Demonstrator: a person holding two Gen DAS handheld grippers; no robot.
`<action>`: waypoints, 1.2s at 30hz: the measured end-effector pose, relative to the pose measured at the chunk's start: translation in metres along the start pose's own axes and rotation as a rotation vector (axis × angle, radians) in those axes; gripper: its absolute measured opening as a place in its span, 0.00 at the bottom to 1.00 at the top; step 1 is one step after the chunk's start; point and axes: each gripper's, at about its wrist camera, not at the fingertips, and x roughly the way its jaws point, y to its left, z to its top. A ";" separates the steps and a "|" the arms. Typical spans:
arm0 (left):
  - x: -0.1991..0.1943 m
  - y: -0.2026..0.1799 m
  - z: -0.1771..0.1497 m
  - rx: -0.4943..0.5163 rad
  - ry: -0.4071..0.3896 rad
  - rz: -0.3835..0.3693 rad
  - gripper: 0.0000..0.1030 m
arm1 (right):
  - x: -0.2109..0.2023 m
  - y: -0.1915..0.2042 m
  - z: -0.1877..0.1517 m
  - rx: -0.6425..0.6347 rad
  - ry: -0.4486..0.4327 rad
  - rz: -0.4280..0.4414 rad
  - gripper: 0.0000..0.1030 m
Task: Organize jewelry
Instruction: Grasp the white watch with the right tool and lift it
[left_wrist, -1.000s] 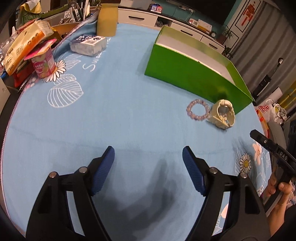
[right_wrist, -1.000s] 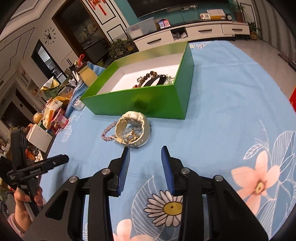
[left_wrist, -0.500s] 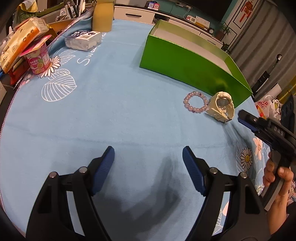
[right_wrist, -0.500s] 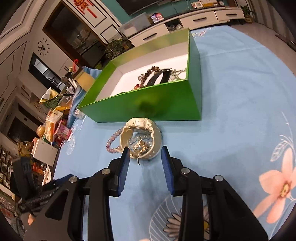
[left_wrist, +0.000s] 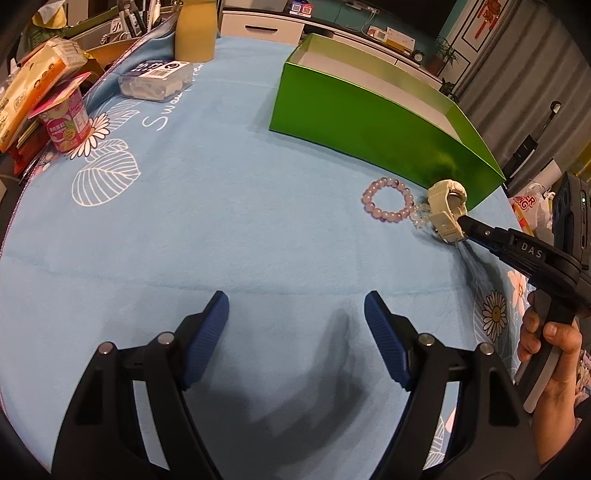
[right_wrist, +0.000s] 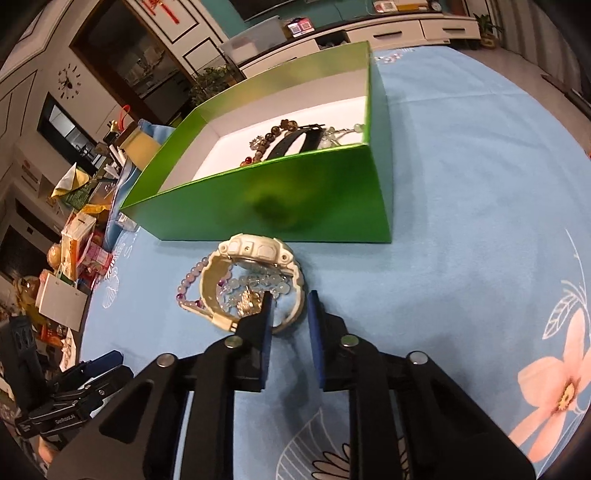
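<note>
Right gripper closing on the watch strap

The left gripper (left_wrist: 295, 314) is hanging wide and empty; the right gripper (right_wrist: 288, 306) is narrowing onto the cream watch (right_wrist: 255, 284) beside the green box (right_wrist: 295, 199). Tangled beads (right_wrist: 188, 284) risk dragging along.

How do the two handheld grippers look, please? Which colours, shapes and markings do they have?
Both are black plastic frames with two long fingers, blue ribbed pads inside and round silver screws at the joints. The left gripper shows this plainly in its own camera view. The right gripper looks the same; seen from the side, its body bears the white letters "DAS", with a pistol-style handle and a pale grey trigger.
</note>
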 end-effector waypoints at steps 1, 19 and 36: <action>0.001 0.000 0.001 0.003 0.001 0.003 0.75 | 0.002 0.001 0.000 -0.015 0.001 -0.010 0.14; 0.012 -0.034 0.024 0.089 -0.017 -0.006 0.75 | -0.079 -0.051 -0.002 0.157 -0.221 0.289 0.07; 0.031 -0.122 0.033 0.354 -0.073 -0.124 0.57 | -0.075 -0.066 -0.009 0.210 -0.202 0.299 0.07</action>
